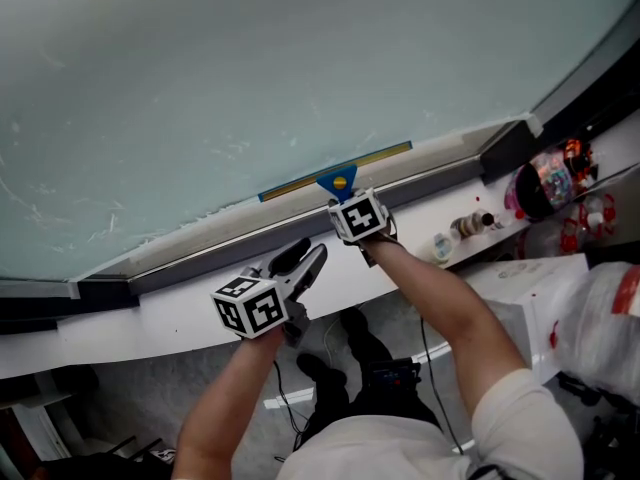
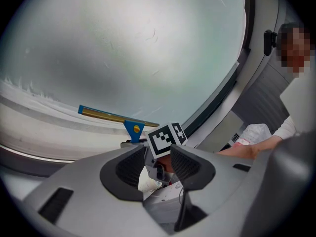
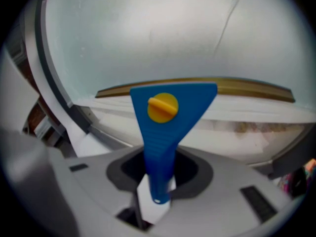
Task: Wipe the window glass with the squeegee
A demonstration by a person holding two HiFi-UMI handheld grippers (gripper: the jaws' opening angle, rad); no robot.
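Right now squeegee [image 1: 338, 179] is sitting low on the window glass [image 1: 250, 78], its brass-coloured blade lying along the glass's bottom edge, just above the grey frame rail [image 1: 200, 253]. Blue handle with yellow knob is pointing down toward the person. Right claw [image 3: 159, 177] is clamping that blue handle, pads pressing on both sides. Left claw [image 2: 159, 163] is gaping wide with nothing between its pads, hovering lower-left of the squeegee in front of the white sill [image 1: 150, 318], apart from the glass. Faint smears are showing on the pane. Small bottles [image 1: 470, 224] are standing on the sill to the right, near a white plastic bag [image 1: 610, 318].
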